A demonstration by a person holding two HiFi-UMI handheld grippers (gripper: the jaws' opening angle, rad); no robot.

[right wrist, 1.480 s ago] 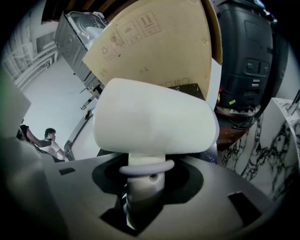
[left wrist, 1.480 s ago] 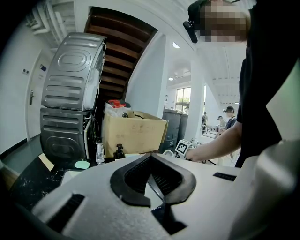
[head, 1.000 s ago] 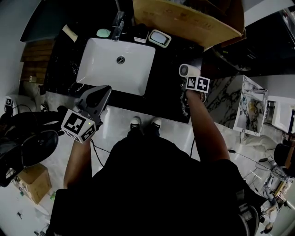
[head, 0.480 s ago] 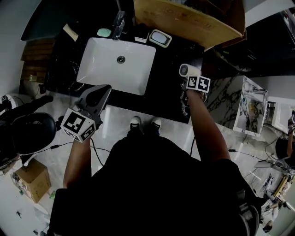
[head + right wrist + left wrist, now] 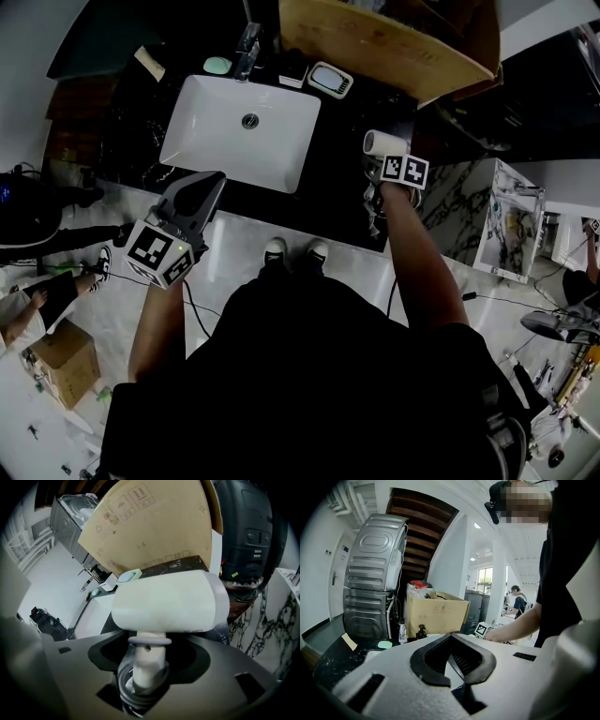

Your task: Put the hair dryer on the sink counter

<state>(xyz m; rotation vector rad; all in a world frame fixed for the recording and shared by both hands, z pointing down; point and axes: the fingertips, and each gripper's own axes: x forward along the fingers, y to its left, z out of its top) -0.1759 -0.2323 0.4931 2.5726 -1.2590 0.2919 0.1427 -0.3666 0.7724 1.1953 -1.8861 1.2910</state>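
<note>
A white hair dryer (image 5: 380, 142) sits at the right end of the black sink counter (image 5: 333, 178), barrel (image 5: 168, 604) lying crosswise. Its handle (image 5: 146, 665) hangs down between the jaws of my right gripper (image 5: 385, 156), which are opening; dark gaps show on both sides of the handle, and a coiled cord lies under it. My left gripper (image 5: 212, 182) hovers at the counter's front edge below the sink, its fingertips (image 5: 451, 637) meeting with nothing between them.
A white basin (image 5: 202, 103) with a faucet (image 5: 246, 52) is set in the counter. A green soap (image 5: 217, 66) and a small white-framed object (image 5: 325, 79) sit behind it. A large cardboard box (image 5: 375, 37) overhangs the back right. A person's legs (image 5: 47, 291) show at the left floor.
Both grippers and the hair dryer keep their places. The dark equipment on the floor at the left has gone, and a person's legs now show there.
</note>
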